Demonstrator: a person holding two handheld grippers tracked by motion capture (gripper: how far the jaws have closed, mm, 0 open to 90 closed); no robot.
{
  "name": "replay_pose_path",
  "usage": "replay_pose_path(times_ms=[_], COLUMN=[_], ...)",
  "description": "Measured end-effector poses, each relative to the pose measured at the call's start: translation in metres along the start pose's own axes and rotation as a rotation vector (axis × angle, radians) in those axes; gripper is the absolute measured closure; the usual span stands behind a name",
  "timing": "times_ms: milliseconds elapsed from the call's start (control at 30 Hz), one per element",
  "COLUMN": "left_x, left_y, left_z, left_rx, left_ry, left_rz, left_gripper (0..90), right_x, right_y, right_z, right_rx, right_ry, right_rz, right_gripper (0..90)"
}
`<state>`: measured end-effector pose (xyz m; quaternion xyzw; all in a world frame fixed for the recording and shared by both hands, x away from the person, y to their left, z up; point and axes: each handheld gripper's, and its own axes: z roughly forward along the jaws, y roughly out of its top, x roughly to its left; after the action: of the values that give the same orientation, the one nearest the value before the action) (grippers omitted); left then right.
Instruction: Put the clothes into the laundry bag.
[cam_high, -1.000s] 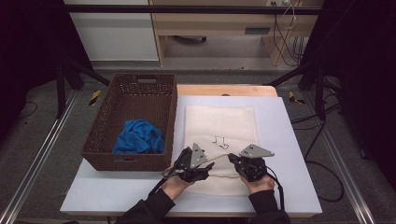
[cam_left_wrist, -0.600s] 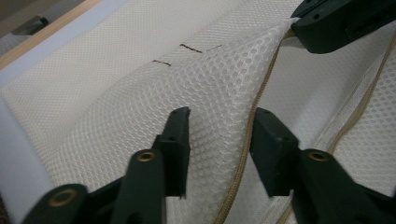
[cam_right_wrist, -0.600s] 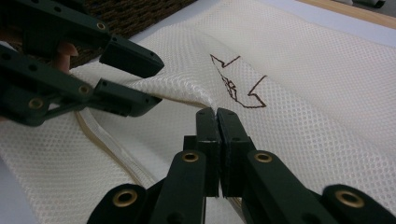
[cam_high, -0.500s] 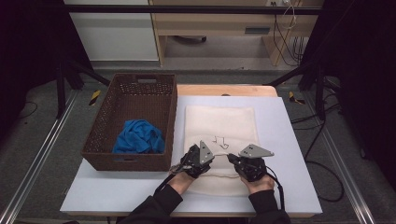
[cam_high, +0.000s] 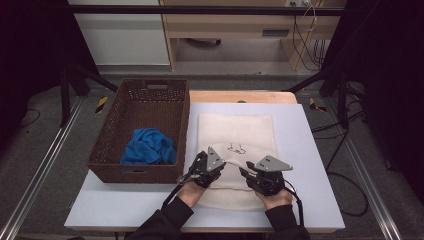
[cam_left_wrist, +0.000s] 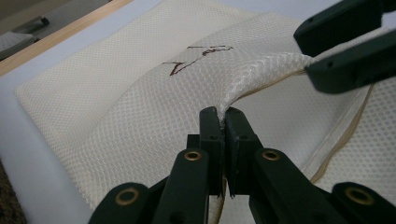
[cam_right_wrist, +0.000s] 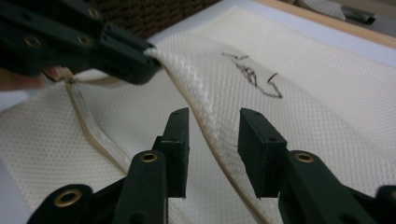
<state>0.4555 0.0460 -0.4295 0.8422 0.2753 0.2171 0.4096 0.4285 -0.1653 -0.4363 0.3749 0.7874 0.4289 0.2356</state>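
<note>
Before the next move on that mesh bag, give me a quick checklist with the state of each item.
1. Left gripper shut on the bag edge: ok; its jaws have just closed on the fold.
2. Right gripper gripping the edge: not ok; its jaws have just opened, the fold between them unpressed.
3. Edge lifted off the lower layer: ok.
4. Basket beside the bag: ok.
5. Blue cloth in the basket: ok.
6. Bag opening wide enough: cannot tell.

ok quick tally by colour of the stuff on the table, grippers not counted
cream mesh bag: 1
brown wicker basket: 1
blue cloth in the basket: 1
total: 3
</note>
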Motion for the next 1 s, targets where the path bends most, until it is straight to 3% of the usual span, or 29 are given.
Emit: replay_pose_path(times_ms=[133,200,400,533,667,833,1000], left_x=[0.000,0.000,-0.003,-0.004,-0.003,0.000,0.012], left_y=[0.000,0.000,-0.004,-0.007,-0.007,-0.001,0.004], left_z=[-0.004,-0.005,-0.004,-0.005,-0.013,-0.036,-0.063], left_rx=[-0.031,-0.042,-0.031,-0.043,-0.068,-0.122,-0.159], left_ry=[-0.028,-0.030,-0.049,-0.070,-0.096,-0.094,-0.065], left_rz=[-0.027,-0.032,-0.016,-0.024,-0.035,-0.040,-0.047], left_gripper=[85.9,85.8,82.9,76.6,62.7,49.2,43.8], right_x=[0.006,0.006,0.005,0.002,-0.001,-0.004,-0.003], right_y=[-0.002,-0.002,0.001,0.001,0.002,0.004,0.007], right_z=[0.009,0.011,0.011,0.009,0.004,-0.003,-0.009], right_rx=[0.049,0.063,0.073,0.058,0.013,-0.046,-0.097], right_ry=[-0.056,-0.071,-0.080,-0.067,-0.056,-0.058,-0.062], right_rz=[-0.051,-0.048,-0.026,0.005,0.032,0.050,0.041], right_gripper=[60.6,64.2,85.3,87.4,87.8,87.9,87.8])
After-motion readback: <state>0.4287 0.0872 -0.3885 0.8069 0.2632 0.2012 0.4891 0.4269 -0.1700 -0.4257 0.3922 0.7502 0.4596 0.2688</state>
